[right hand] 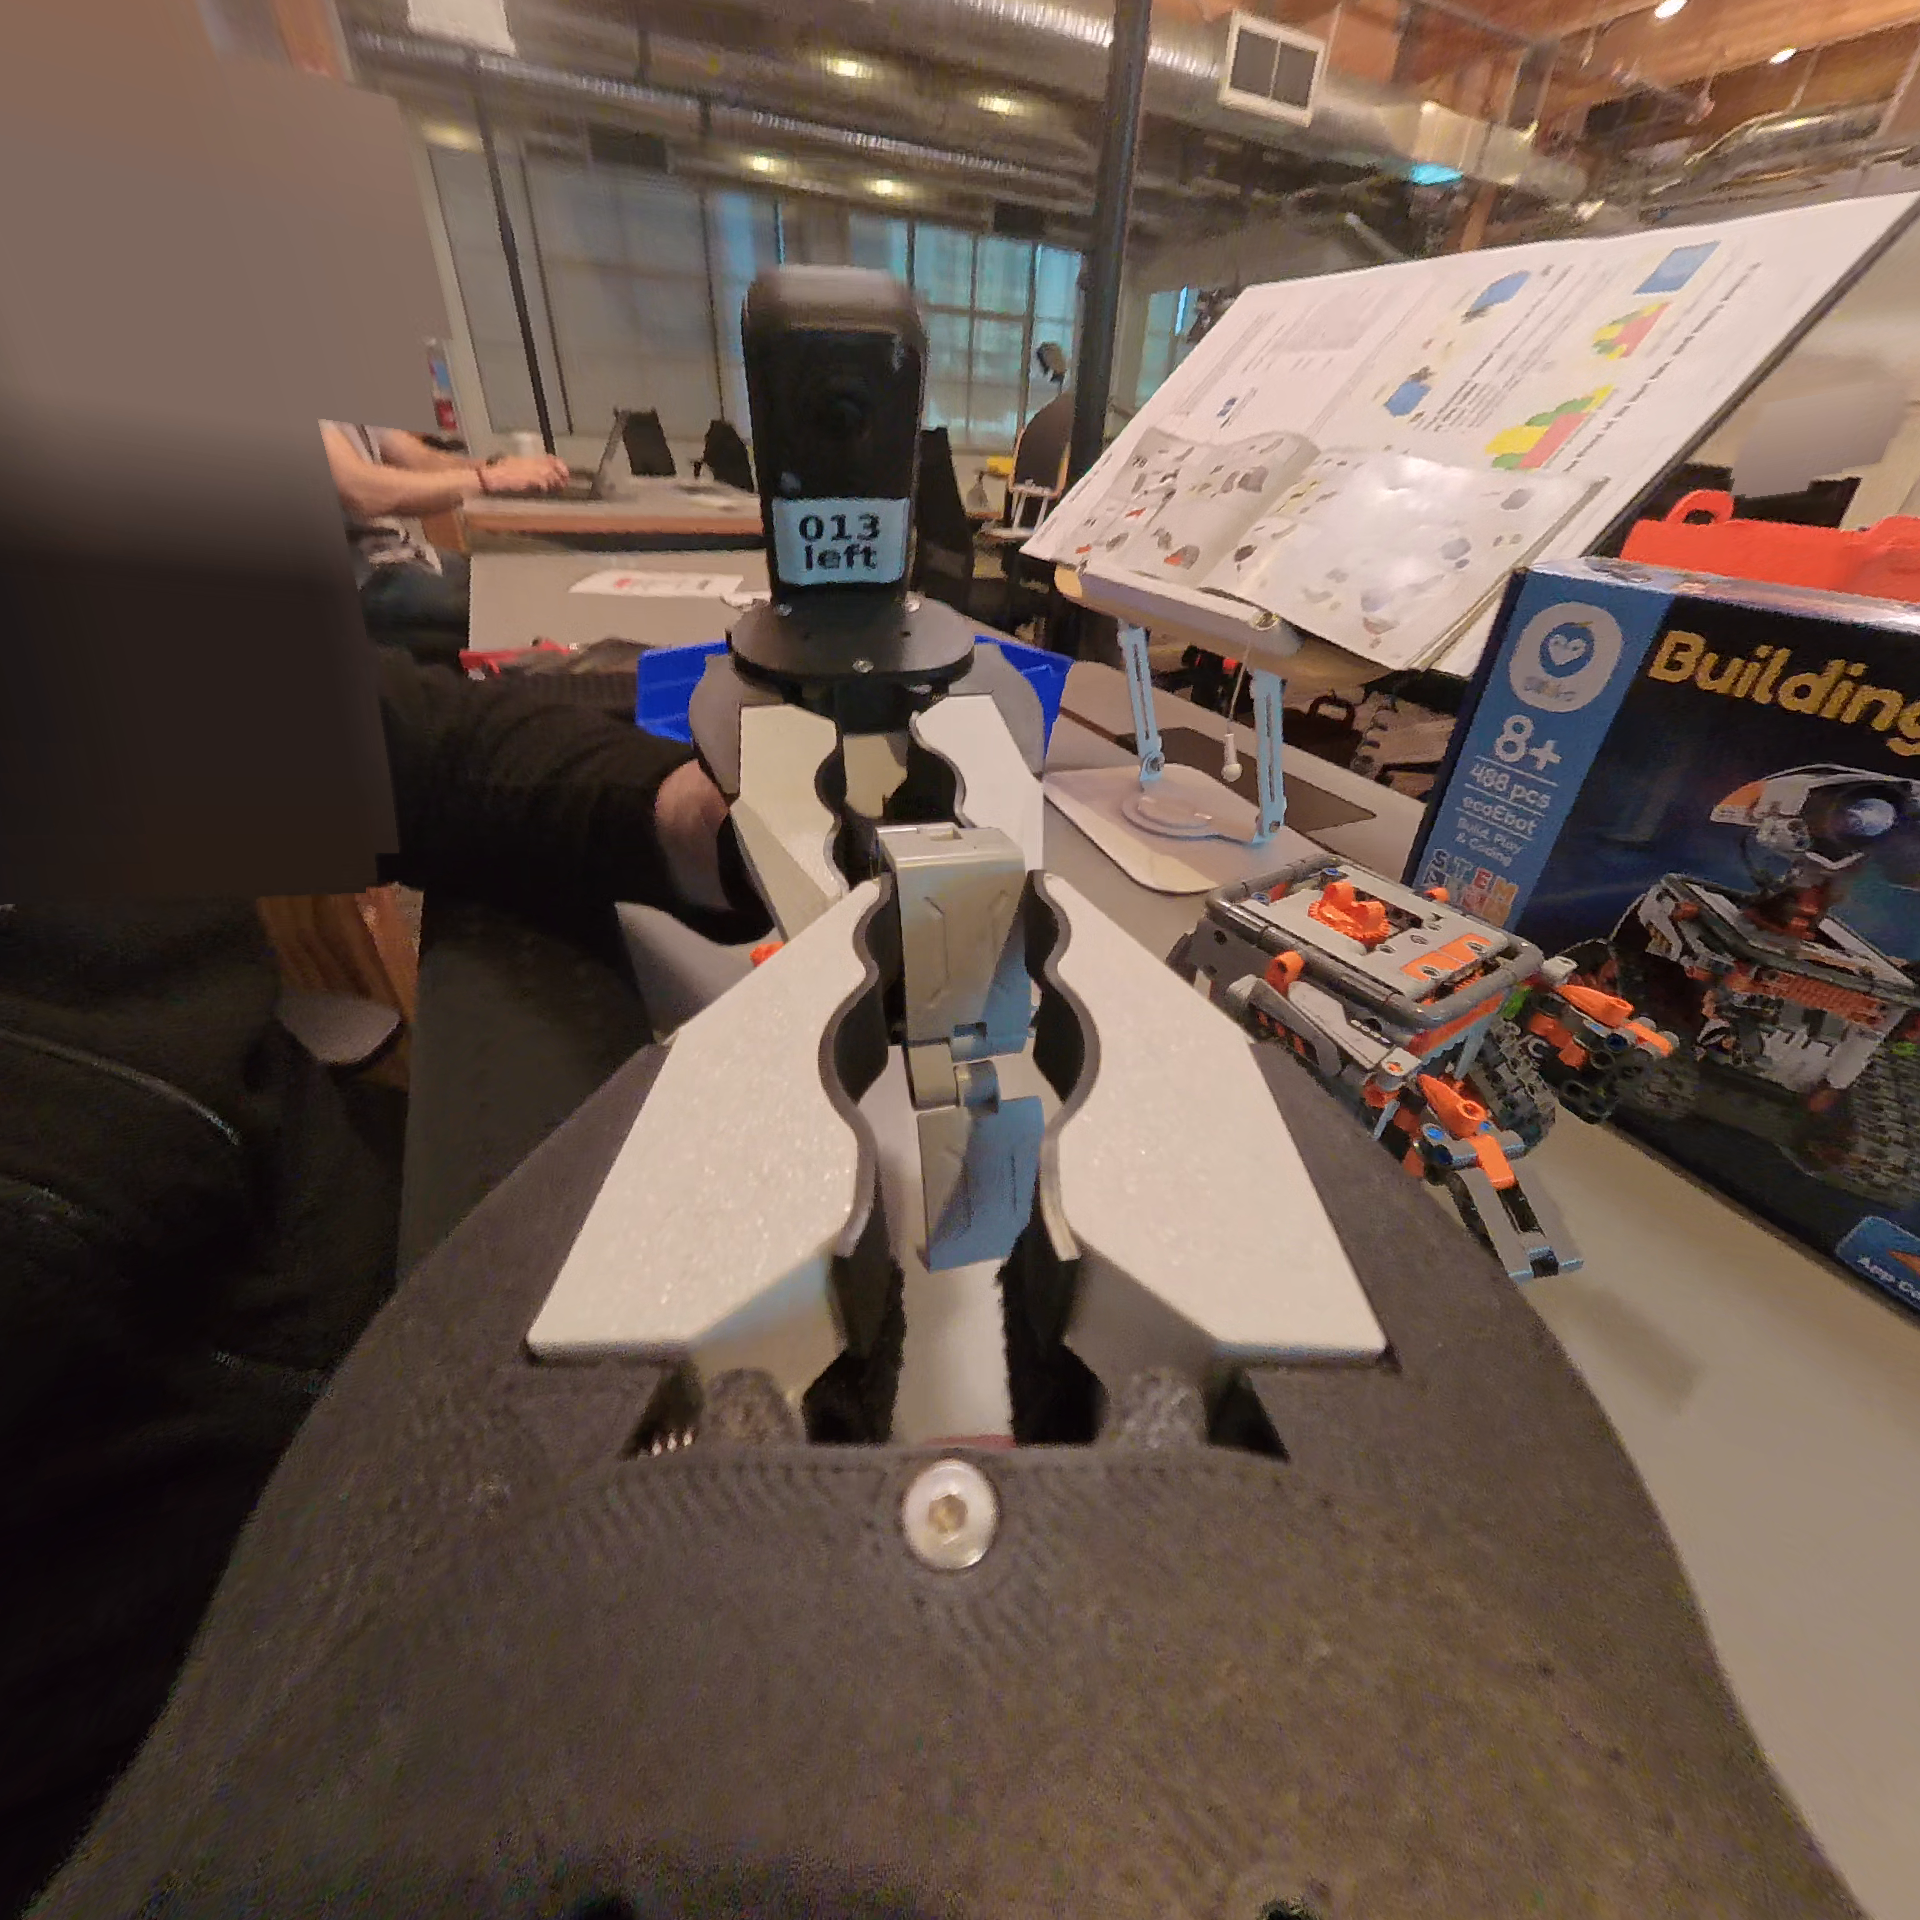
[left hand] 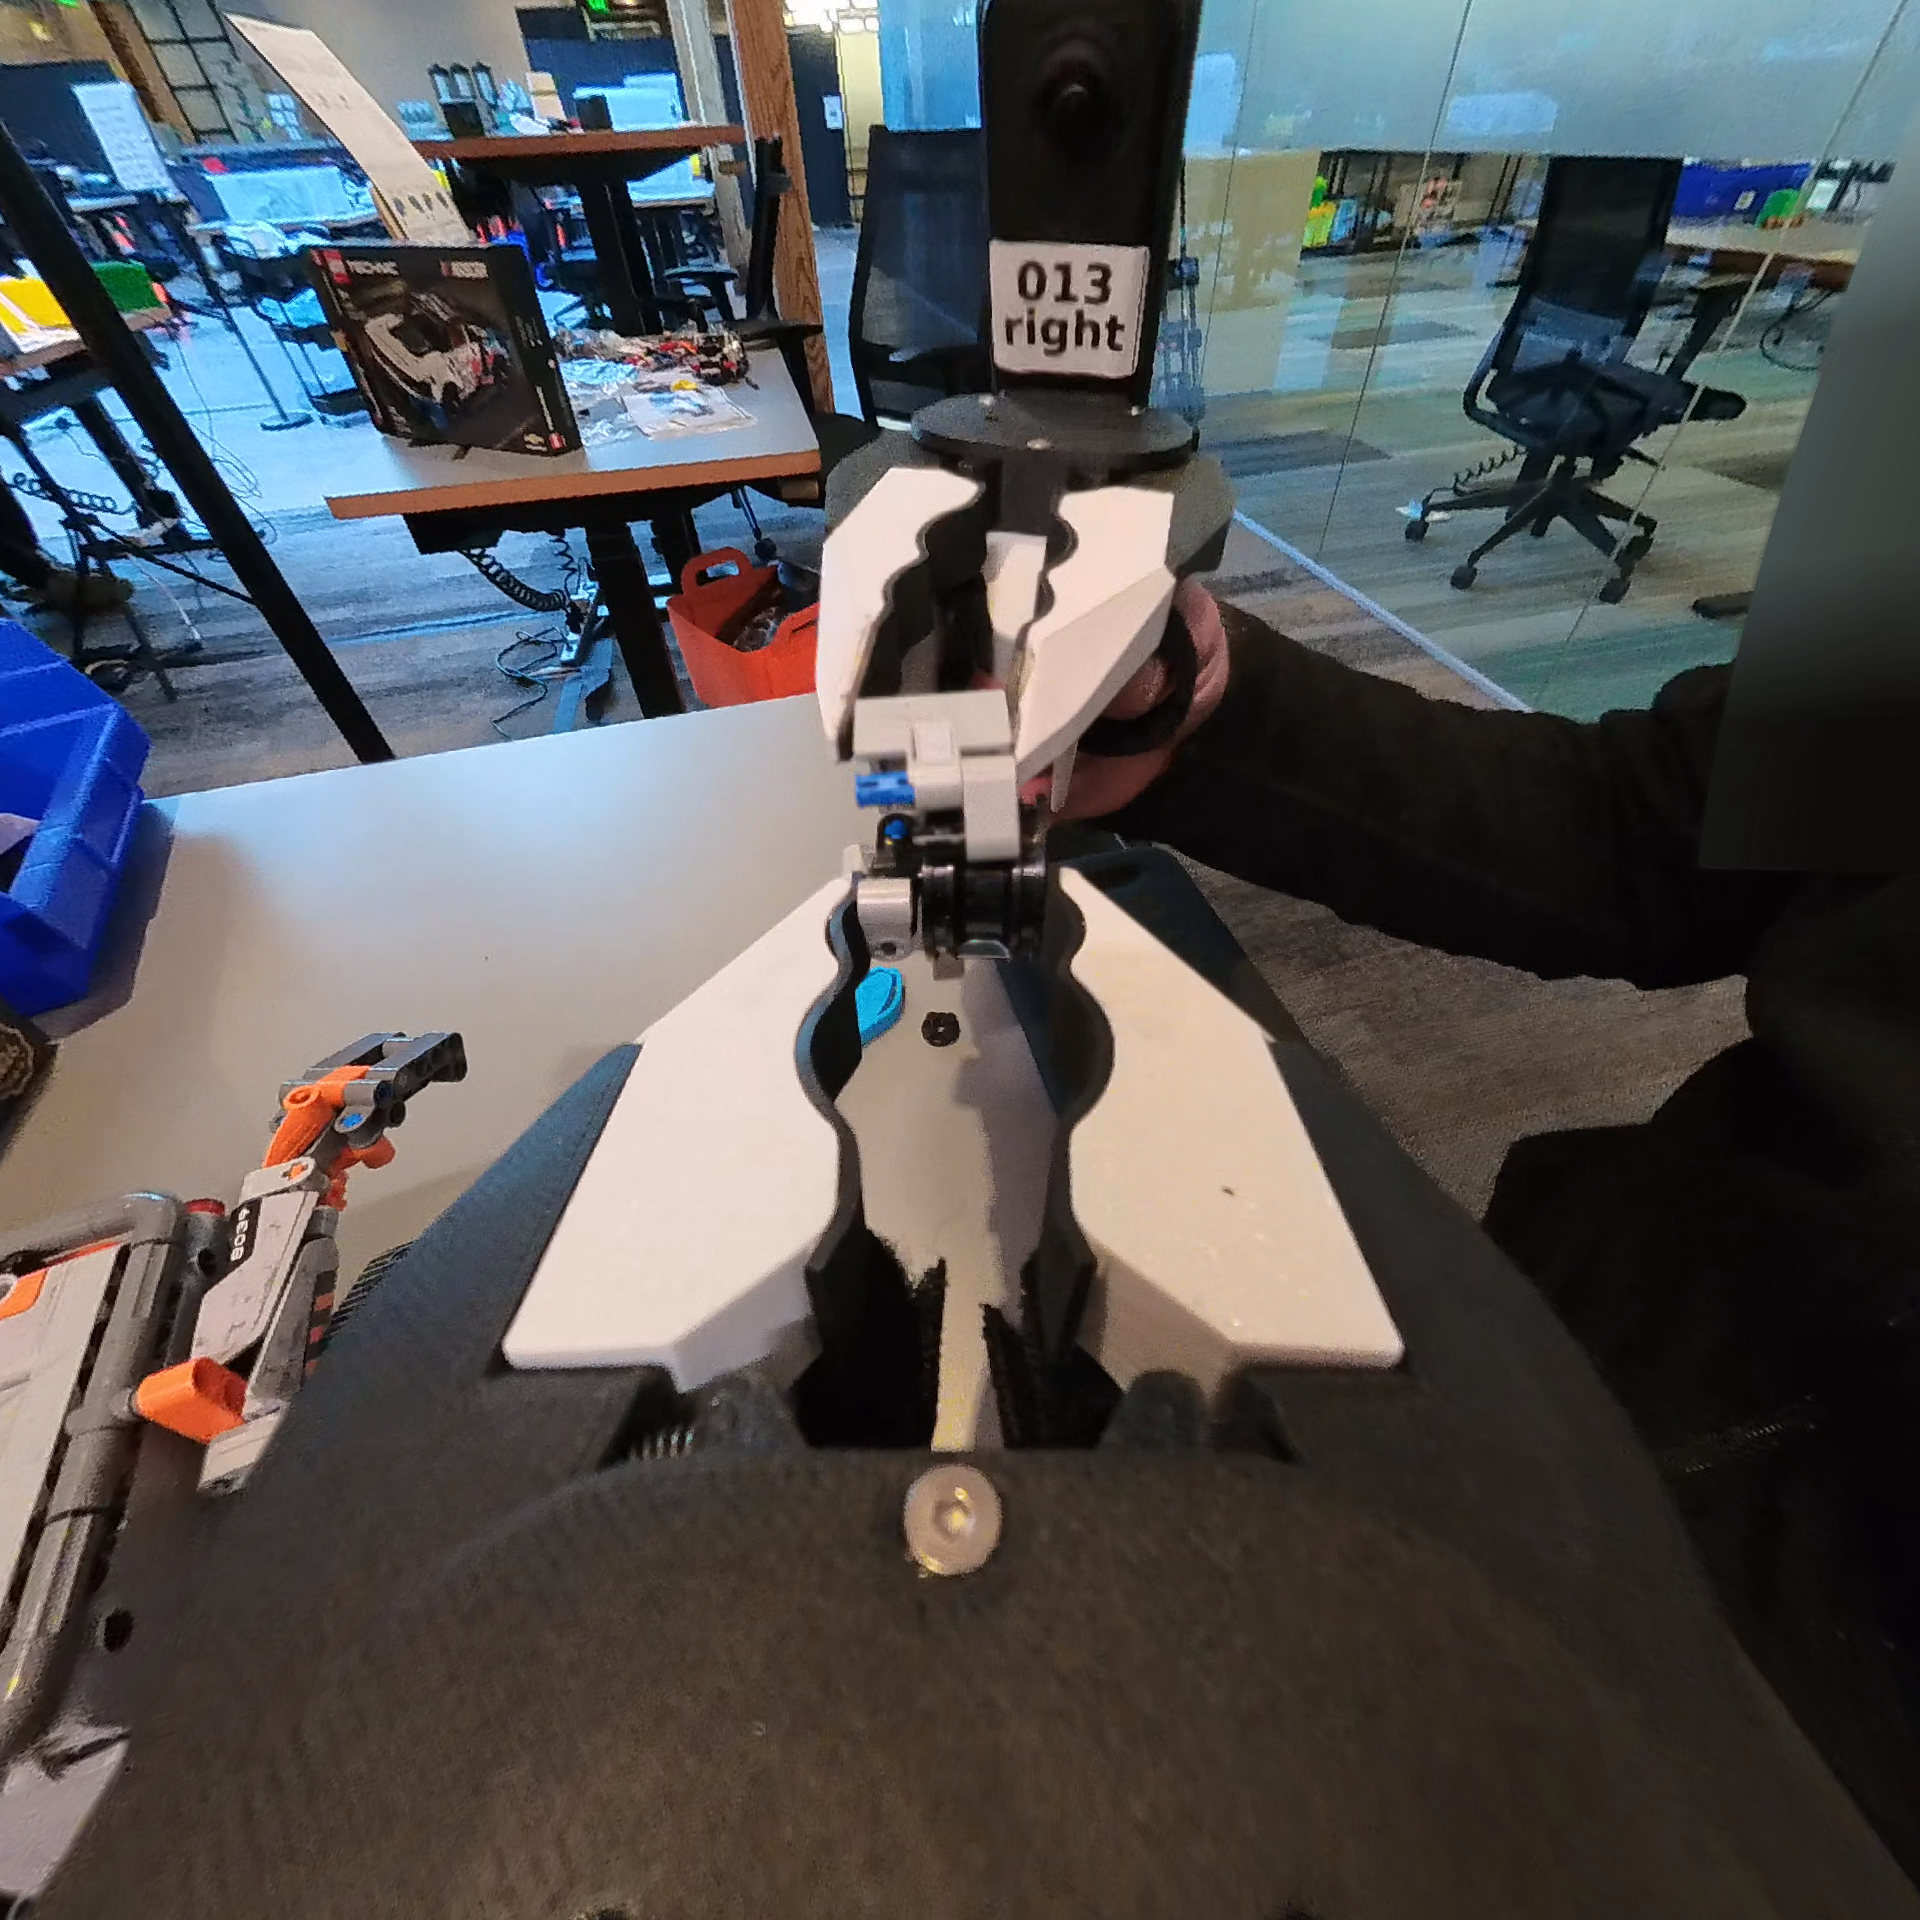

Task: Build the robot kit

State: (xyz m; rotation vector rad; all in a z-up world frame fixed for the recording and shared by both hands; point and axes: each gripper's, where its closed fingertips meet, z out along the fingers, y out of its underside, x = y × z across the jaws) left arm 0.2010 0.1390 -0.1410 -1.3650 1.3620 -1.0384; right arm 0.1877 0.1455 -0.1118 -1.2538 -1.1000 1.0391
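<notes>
A: Starting at the left edge of the left wrist view: blue plastic storage bin [left hand: 62,810], cut off by the frame. Near it, on the pale grey tabletop [left hand: 468,883], lies a grey-and-orange building-brick model [left hand: 218,1278]. Only part of it shows.

B: Centre?

A: The left gripper [left hand: 956,909] and right gripper [left hand: 935,732] meet tip to tip above the table's near edge. Between them hangs a small grey-and-black brick assembly [left hand: 961,831], off the table. The left gripper pinches its black lower end. The right gripper pinches the grey upper block.

B: One piece or two?

A: Cannot tell. The seam between the grey and black parts sits behind the fingers. A blue peg sticks out on the left side, with nothing on it.

B: Right wrist view?

A: A grey hinged part fills the gap between the right gripper's fingers, with both touching it. To its right on the table stands a larger grey-and-orange brick robot model [right hand: 1382,987], which looks largely built. Beyond that are an open instruction booklet on a tilted stand [right hand: 1351,520] and a blue cardboard box [right hand: 1714,883], partly out of frame.

B: Hidden?

A: The assembly's far face. The person's hands are mostly behind the gripper bodies. A blurred patch covers the upper left.
</notes>
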